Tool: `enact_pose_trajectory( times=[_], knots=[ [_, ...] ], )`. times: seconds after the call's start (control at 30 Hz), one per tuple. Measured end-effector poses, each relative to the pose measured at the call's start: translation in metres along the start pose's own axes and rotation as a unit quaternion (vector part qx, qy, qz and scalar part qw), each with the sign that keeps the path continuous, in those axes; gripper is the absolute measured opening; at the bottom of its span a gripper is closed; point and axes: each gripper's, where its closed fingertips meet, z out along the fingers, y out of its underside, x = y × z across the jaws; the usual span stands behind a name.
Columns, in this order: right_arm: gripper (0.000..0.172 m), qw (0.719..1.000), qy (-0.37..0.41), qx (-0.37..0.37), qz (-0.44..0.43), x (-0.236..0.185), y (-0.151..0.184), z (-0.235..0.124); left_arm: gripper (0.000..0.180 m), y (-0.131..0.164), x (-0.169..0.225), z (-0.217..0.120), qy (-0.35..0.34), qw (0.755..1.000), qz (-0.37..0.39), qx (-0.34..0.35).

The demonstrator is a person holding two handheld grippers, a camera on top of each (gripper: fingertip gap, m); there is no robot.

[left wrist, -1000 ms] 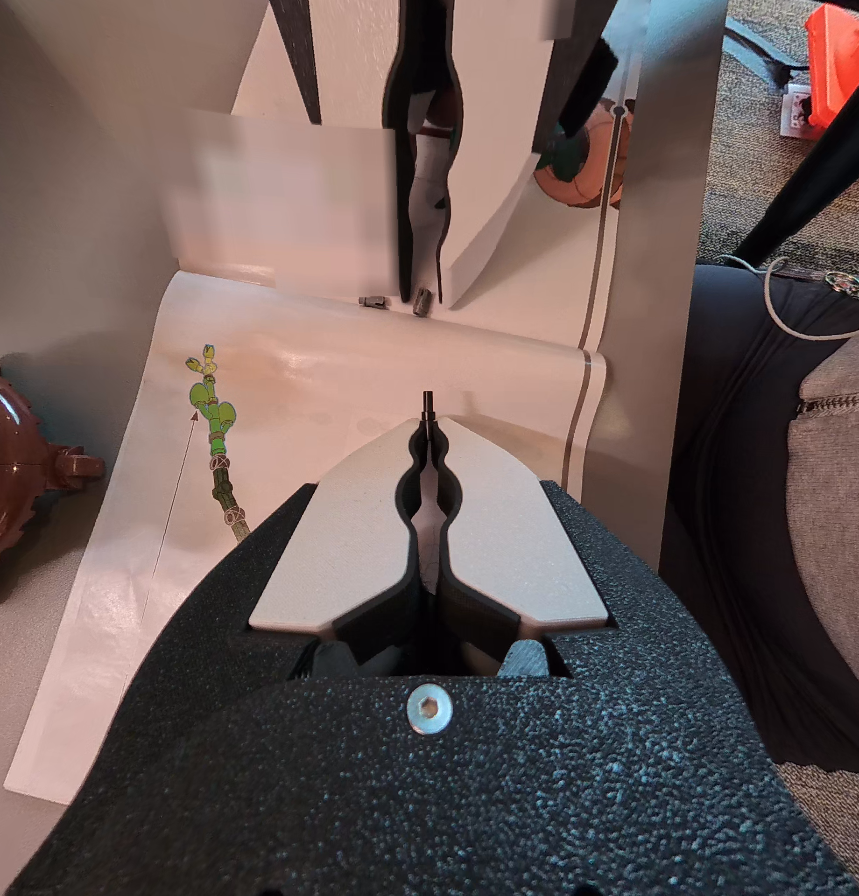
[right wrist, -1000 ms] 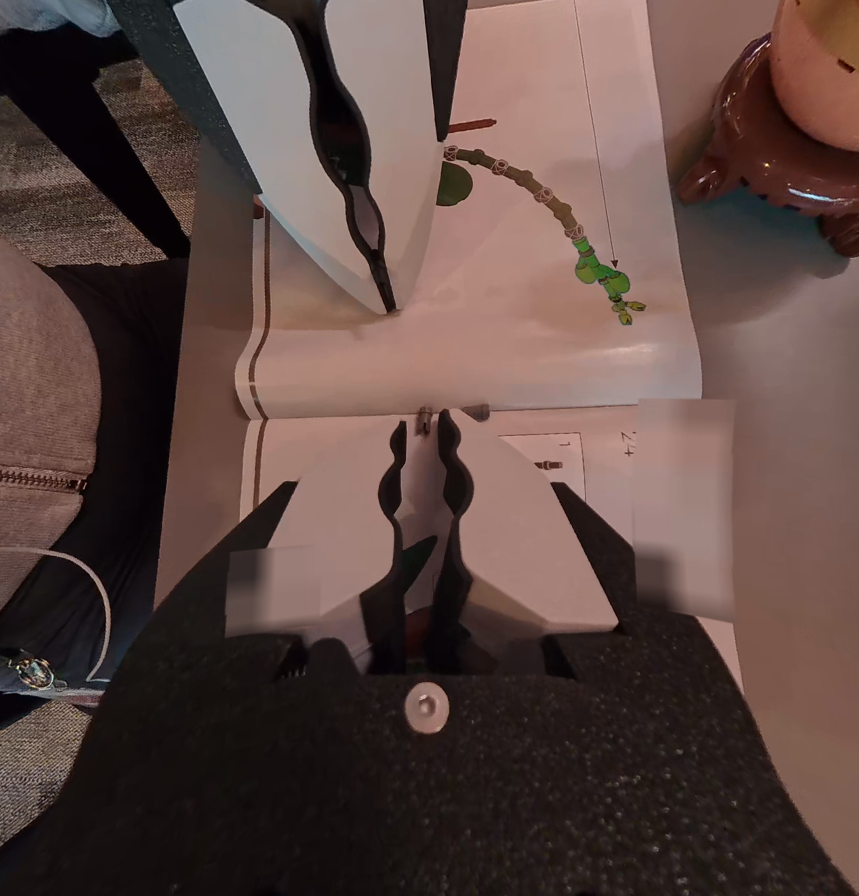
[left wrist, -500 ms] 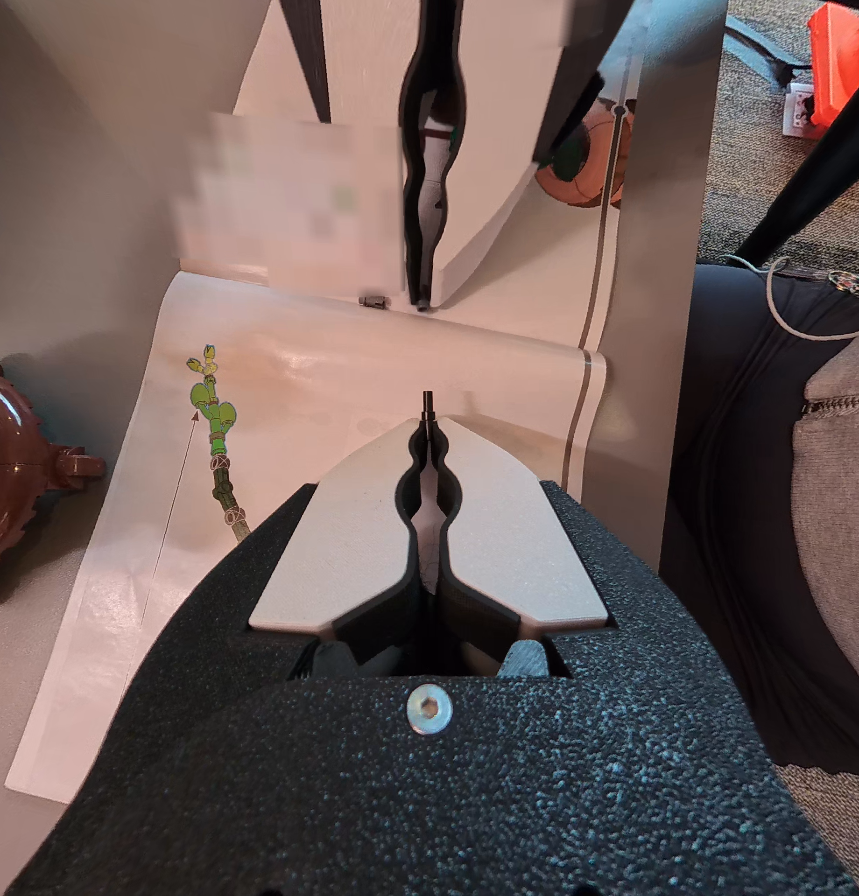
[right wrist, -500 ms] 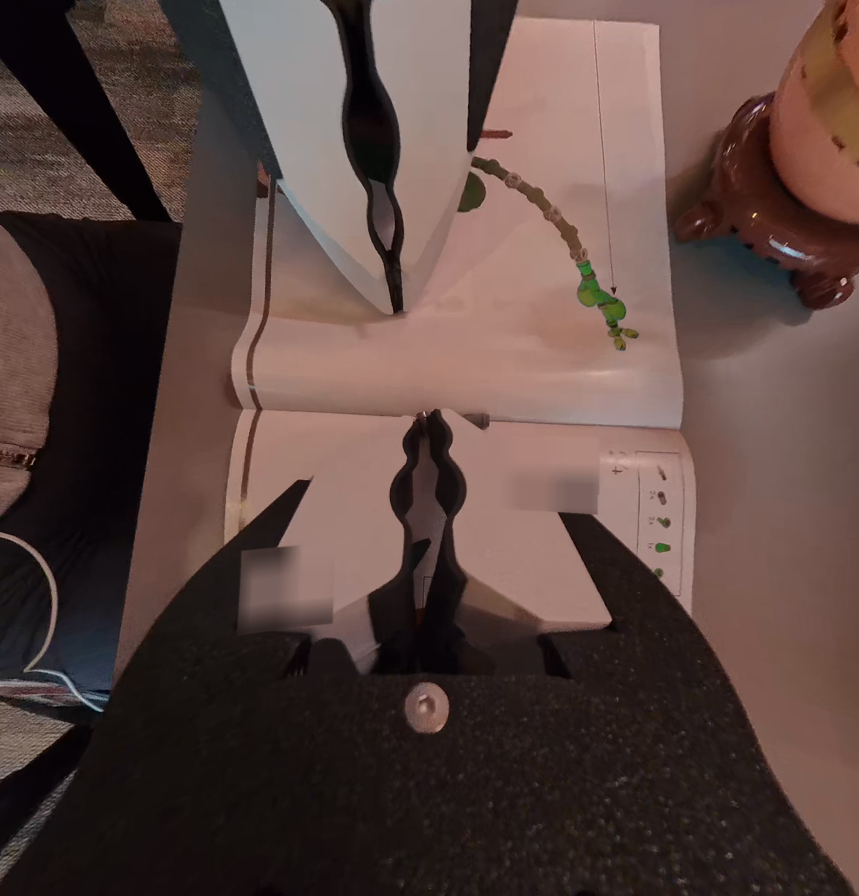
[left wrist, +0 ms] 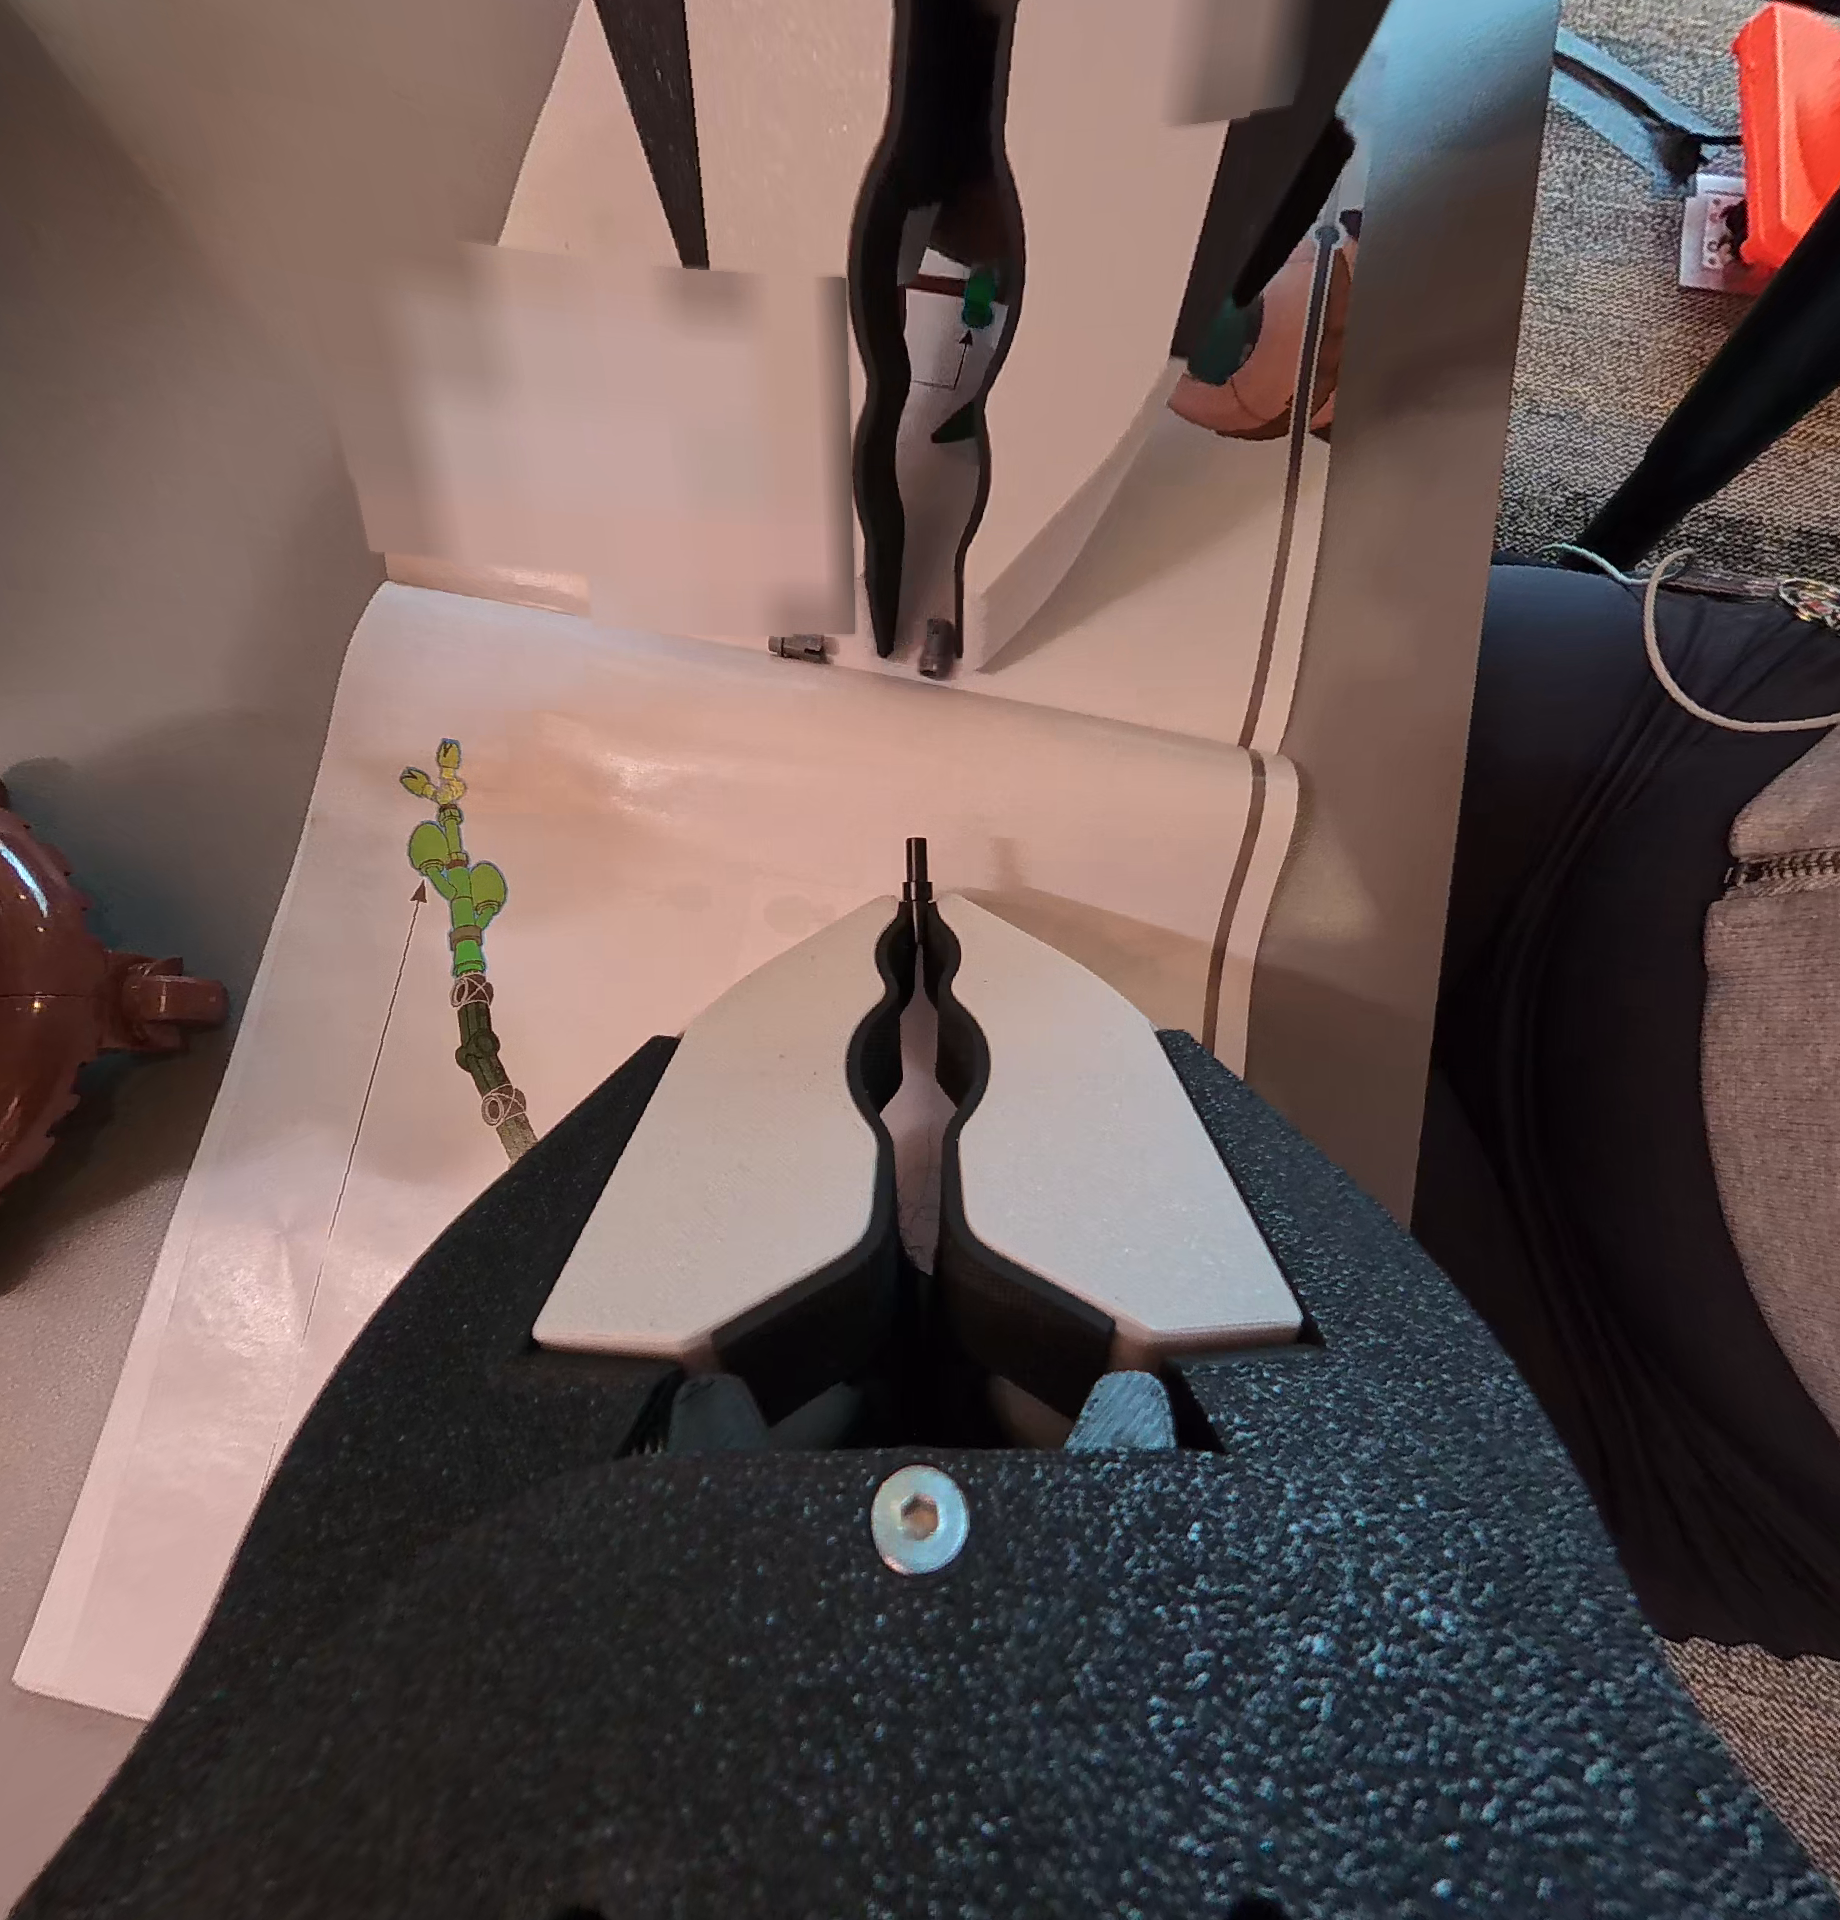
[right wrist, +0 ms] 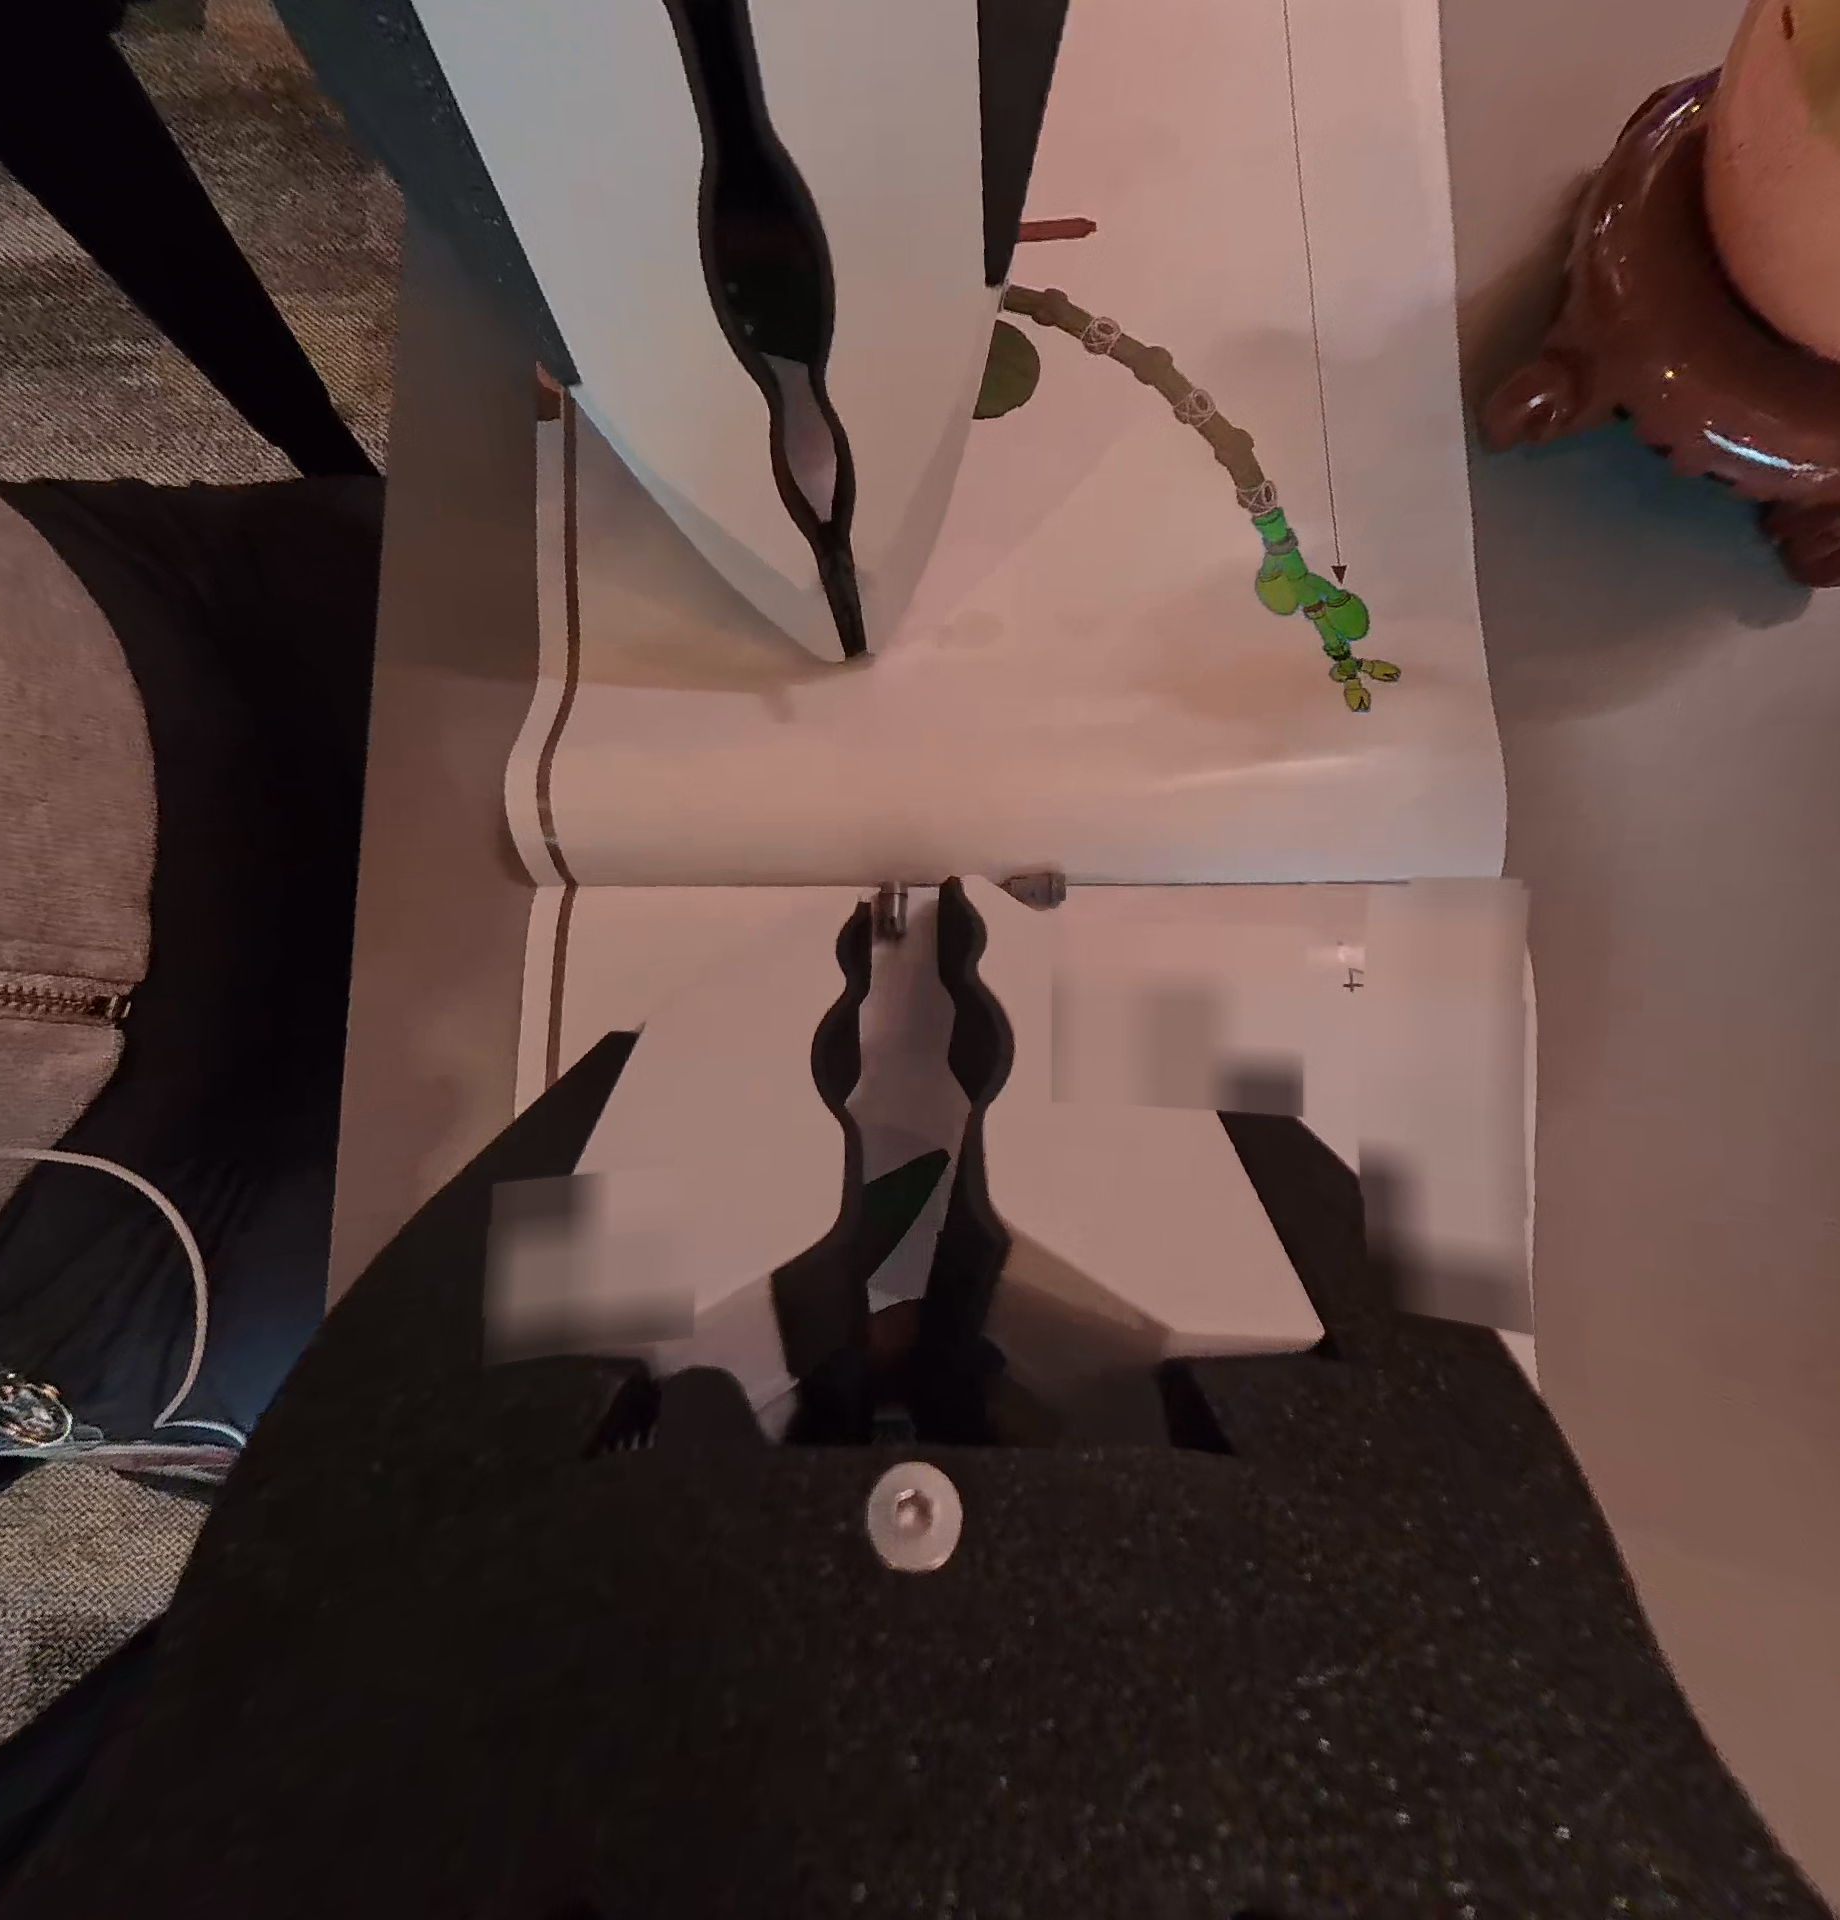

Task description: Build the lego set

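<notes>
My left gripper (left wrist: 916, 916) is shut on a small black pin (left wrist: 915, 871) that sticks out past its fingertips, above an open instruction booklet (left wrist: 739, 790). It also shows in the right wrist view (right wrist: 851, 642). My right gripper (right wrist: 903, 902) is open, with its tips down at the booklet's crease. A small grey cylinder piece (right wrist: 892, 912) lies between its fingers, close to the left one; the pads do not press on it. A second grey piece (right wrist: 1035, 888) lies in the crease just to the right. The left wrist view shows the right gripper (left wrist: 921, 639) and both pieces (left wrist: 937, 660) (left wrist: 800, 646).
The booklet (right wrist: 999, 790) lies on a grey table (right wrist: 1674, 935). A glossy brown toy figure (left wrist: 12, 997) (right wrist: 1674, 343) stands beside it. A seated person's dark and grey clothing (left wrist: 1726, 1039) borders the table edge. An orange object (left wrist: 1799, 125) lies on the carpet. The grippers' ends are close to 5 centimetres from one another.
My right gripper closed at the crease by the grey piece half a second ago and has opened again; the piece still lies on the booklet. My left gripper kept still with the pin.
</notes>
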Motion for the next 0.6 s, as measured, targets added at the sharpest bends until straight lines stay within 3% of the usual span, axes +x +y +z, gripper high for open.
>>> enact_pose_trajectory(
  times=[0.3, 0.6],
  knots=[
    [0.011, 0.992, 0.029, 0.125, 0.014, -0.005, -0.002, -0.013, 0.0, 0.0, -0.001, 0.0, 0.003, 1.0, -0.001, 0.002],
    [0.009, 0.996, -0.007, 0.093, -0.01, 0.002, -0.002, -0.007, 0.0, 0.0, 0.0, 0.0, 0.0, 1.0, 0.004, -0.002]
  ],
)
